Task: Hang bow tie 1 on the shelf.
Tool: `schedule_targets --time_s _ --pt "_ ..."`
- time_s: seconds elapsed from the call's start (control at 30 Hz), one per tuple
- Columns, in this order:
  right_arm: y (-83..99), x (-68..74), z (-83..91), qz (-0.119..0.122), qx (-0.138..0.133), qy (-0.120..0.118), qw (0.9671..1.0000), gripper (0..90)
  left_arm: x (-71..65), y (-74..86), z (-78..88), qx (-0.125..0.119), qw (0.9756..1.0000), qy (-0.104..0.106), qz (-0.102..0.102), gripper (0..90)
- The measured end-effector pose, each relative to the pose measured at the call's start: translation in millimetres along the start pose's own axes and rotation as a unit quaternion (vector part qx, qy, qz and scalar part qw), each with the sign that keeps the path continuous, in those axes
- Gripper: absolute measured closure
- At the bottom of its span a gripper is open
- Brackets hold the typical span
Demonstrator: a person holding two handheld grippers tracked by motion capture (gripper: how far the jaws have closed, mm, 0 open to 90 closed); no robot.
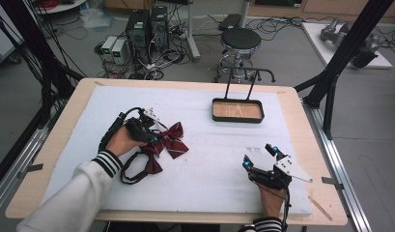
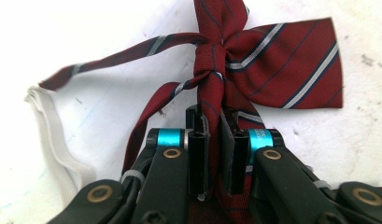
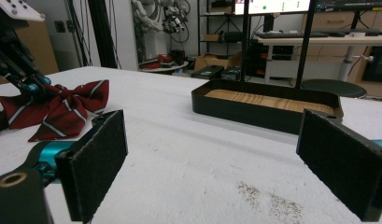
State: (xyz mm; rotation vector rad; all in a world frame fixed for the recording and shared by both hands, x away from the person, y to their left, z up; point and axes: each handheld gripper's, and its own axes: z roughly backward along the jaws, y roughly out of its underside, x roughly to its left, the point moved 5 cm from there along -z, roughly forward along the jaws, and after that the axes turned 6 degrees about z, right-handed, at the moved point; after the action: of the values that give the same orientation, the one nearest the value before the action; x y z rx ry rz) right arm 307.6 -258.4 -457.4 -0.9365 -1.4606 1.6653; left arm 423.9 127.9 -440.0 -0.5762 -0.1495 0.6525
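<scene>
Left gripper [image 2: 215, 140]: jaws drawn together, pads pinching a fold of the striped bow tie [image 2: 272, 60] just below its centre knot. In the high view this gripper [image 1: 154, 137] sits at 9 o'clock on the white foam mat [image 1: 204, 193], the person's left hand [image 1: 121, 140] around its body.

Bow tie [image 1: 167, 144]: maroon with grey and navy stripes, lying flat on the mat; one wing spreads toward 2 o'clock from the pads, the other is cut off by the top edge of the left gripper view. Its neck strap trails to 9 o'clock, ending in a white elastic band [image 2: 53, 144]. The fabric under the jaws is hidden.

Right gripper [image 1: 259, 157]: jaws spread wide, nothing between the pads [image 3: 97, 158]; resting at 5 o'clock on the mat, well apart from the tie.

Black tray [image 1: 237, 110]: wooden floor, at 1 o'clock on the mat.

Writing: a monitor's text in the right gripper view is too small to read.
</scene>
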Motion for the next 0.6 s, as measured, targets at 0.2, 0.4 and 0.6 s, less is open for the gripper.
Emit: schedule_targets --time_s 0.2,0.4,0.6 --pt "0.0 -0.8 0.1 0.0 -0.001 0.001 1.0 8.0 -5.7 -4.3 11.8 -0.039 0.9989 0.01 -0.023 82.8" --pt "-0.1 -0.8 0.0 -0.001 0.0 0.004 1.0 8.0 -13.4 -8.4 22.4 -0.074 0.996 0.035 -0.036 82.8" --pt "0.1 1.6 -1.7 0.008 0.011 -0.001 0.9999 8.0 -17.6 -10.2 29.4 -0.095 0.9933 0.049 -0.044 82.8"
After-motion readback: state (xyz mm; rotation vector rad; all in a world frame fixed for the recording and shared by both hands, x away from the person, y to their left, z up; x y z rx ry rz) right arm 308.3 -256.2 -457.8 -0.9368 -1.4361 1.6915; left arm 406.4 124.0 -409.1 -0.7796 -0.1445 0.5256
